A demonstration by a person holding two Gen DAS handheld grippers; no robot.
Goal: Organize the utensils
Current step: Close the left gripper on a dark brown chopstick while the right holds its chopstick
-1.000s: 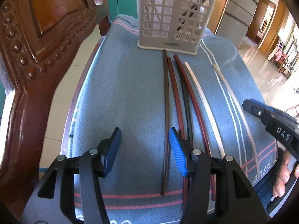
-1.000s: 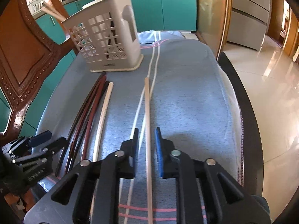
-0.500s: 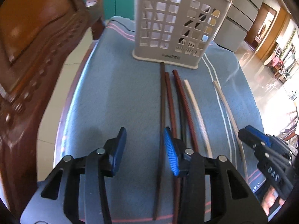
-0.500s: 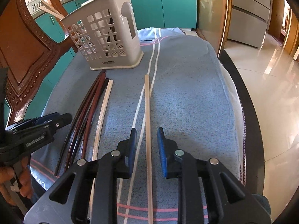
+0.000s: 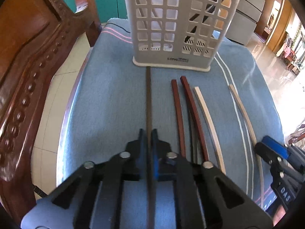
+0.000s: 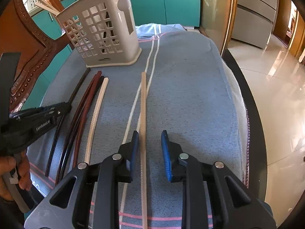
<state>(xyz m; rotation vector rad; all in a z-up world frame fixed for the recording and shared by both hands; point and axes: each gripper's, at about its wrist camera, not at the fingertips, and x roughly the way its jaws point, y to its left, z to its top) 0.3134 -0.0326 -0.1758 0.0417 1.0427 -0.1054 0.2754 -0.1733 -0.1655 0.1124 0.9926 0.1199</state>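
Several chopsticks lie side by side on a blue towel (image 5: 106, 105), pointing at a white slotted basket (image 5: 171, 28) that holds a few more sticks. My left gripper (image 5: 148, 133) is shut on the dark brown chopstick (image 5: 148, 99), whose far tip touches the basket's base. To its right lie two red-brown chopsticks (image 5: 177, 110), a white one (image 5: 206, 114) and a beige one (image 5: 242, 110). My right gripper (image 6: 149, 135) is open astride the beige chopstick (image 6: 143, 103), which runs close to the left pad. The basket (image 6: 106, 36) stands far left in the right wrist view.
A carved wooden chair back (image 5: 24, 57) rises along the left of the table. The towel's right edge (image 6: 246, 114) drops to a dark table rim and a shiny tiled floor. Teal cabinets (image 6: 167, 0) stand behind. A hand (image 6: 11, 171) holds the left gripper's handle.
My left gripper slid right and forward over the dark brown chopstick and its jaws closed on it. The right gripper's jaws stand a little wider around the beige chopstick.
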